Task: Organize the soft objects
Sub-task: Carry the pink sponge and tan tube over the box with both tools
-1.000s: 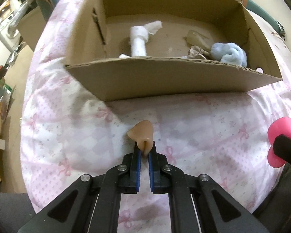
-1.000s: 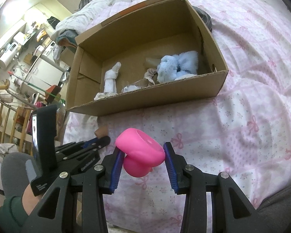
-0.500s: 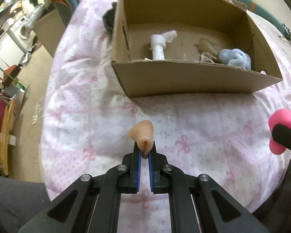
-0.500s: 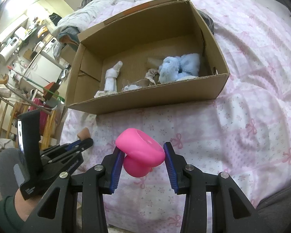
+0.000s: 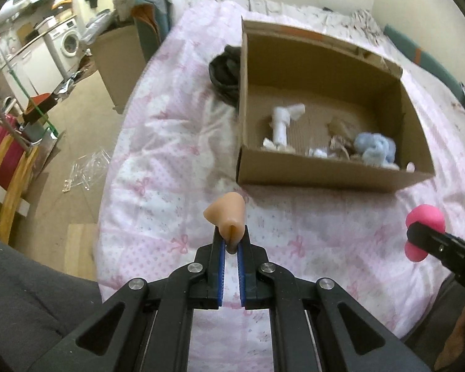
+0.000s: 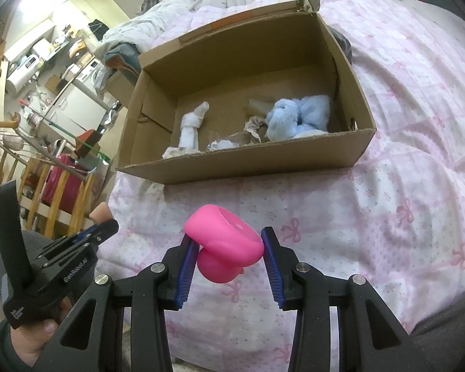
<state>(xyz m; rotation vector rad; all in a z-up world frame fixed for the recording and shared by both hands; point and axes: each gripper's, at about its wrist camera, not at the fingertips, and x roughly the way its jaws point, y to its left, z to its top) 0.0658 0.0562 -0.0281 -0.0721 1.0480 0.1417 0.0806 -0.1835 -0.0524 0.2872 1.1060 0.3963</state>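
Observation:
My left gripper (image 5: 231,241) is shut on a small tan soft piece (image 5: 227,215) and holds it above the pink bedspread, short of the cardboard box (image 5: 325,173). My right gripper (image 6: 231,248) is shut on a pink rubbery toy (image 6: 224,248), also above the bedspread in front of the box (image 6: 248,164). The box holds a white knotted cloth (image 6: 192,128), a light blue fluffy item (image 6: 297,116) and crumpled beige pieces (image 6: 252,125). The pink toy shows at the right of the left wrist view (image 5: 423,229). The left gripper shows at lower left of the right wrist view (image 6: 99,229).
The box sits on a bed with a pink bow-print cover (image 6: 403,186). A dark bundle (image 5: 226,74) lies left of the box. The bed's left edge drops to a floor (image 5: 77,142) with clutter, a wooden rack (image 5: 6,167) and another carton (image 5: 117,62).
The left gripper has pulled back and swung left with the tan piece; the box now appears farther off and to the right. The right gripper holds the pink toy in nearly the same place.

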